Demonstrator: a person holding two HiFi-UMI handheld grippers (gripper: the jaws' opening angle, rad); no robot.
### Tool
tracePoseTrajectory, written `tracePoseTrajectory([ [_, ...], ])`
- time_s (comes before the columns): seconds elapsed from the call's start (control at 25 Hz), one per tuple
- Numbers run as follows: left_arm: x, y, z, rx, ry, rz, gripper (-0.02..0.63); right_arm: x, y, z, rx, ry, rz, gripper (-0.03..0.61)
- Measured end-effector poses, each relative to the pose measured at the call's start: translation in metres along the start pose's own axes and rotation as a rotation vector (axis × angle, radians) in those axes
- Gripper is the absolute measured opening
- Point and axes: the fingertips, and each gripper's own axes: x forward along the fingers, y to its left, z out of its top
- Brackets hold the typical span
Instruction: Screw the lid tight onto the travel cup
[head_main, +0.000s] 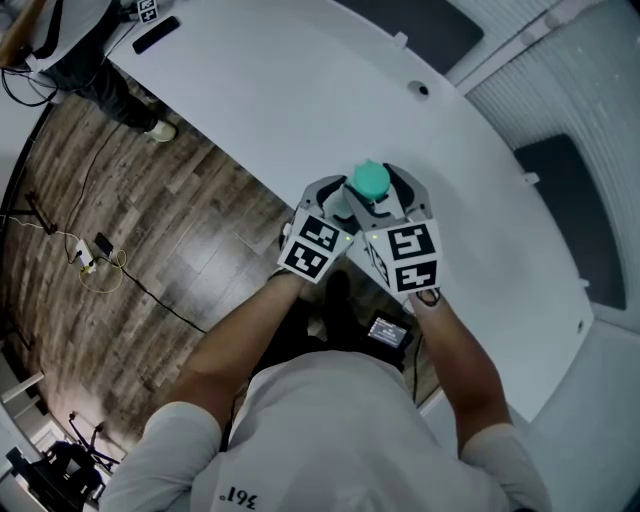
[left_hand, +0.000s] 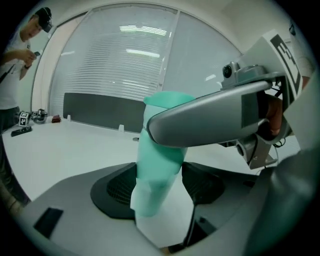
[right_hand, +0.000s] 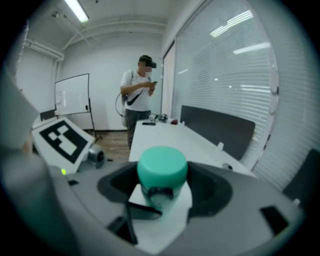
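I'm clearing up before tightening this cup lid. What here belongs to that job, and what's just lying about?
Job: travel cup, lid, left gripper, right gripper.
Lying about: black remote, marker cube, floor cables.

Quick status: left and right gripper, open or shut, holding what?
Left gripper: shut on the travel cup, around its body.
Right gripper: shut on the lid.

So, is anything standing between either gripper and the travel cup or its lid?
Nothing visible does. The left gripper has its jaws closed on the green body of the travel cup. The right gripper has its jaws closed on the lid at the cup's top.
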Motion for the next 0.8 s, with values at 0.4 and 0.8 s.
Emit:
tracePoseTrajectory([
  [0.4,0.002,-0.007,-0.007,0.316,0.131,-0.308,0.308,-0.001,0.016,-0.002,-0.147,0.014,0.249,0.314],
  [0.8,0.004,-0.005,-0.007,0.170,0.080,-0.143,0.307,-0.001,0.008,-0.005,-0.061,0.012,0.072,0.314],
])
